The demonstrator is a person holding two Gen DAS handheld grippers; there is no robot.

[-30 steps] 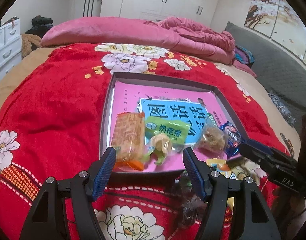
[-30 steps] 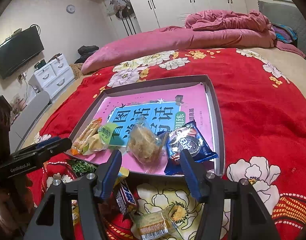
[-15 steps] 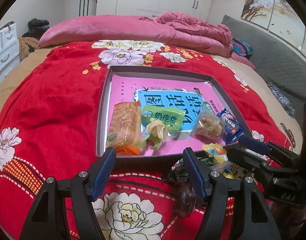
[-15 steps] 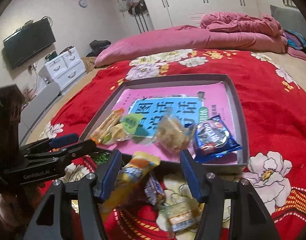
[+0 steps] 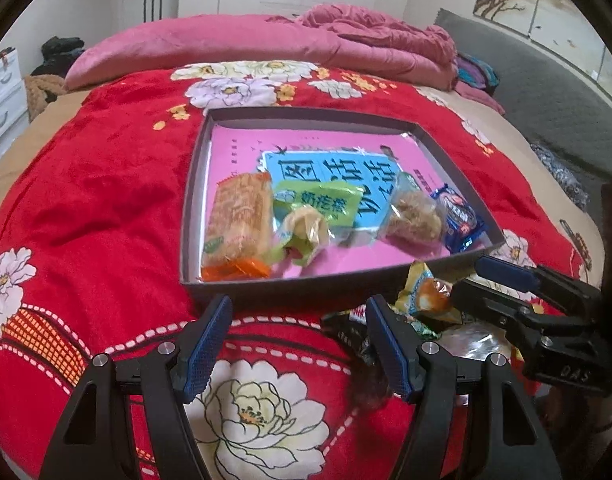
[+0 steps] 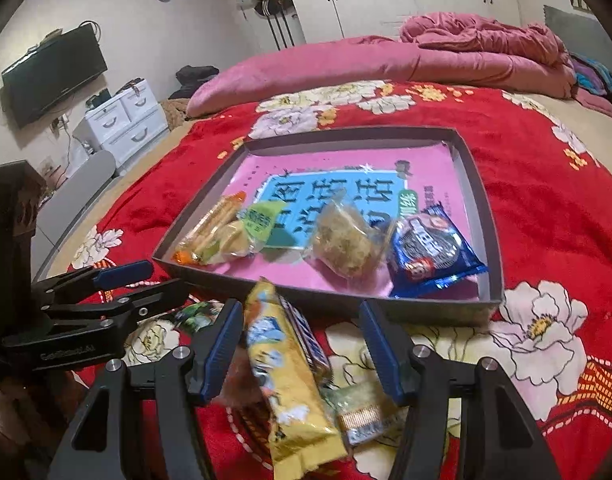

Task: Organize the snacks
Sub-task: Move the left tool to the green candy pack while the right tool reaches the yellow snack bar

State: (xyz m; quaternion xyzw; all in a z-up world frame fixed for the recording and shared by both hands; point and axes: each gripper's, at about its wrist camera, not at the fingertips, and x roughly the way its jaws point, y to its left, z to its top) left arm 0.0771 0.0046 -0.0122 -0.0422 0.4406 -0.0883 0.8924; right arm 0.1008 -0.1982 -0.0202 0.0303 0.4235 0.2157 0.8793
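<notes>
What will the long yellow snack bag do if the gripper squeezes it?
The yellow snack bag looks thin and crinkly, so it would probably crumple and flop. Its glossy wrapper may slip. It seems light, propped loosely on other packets.

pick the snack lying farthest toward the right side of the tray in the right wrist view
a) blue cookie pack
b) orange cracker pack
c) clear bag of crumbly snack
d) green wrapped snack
a: the blue cookie pack lies nearest the right wall of the tray, with the clear bag beside it, and the green snack and the orange cracker pack toward the left.
</notes>
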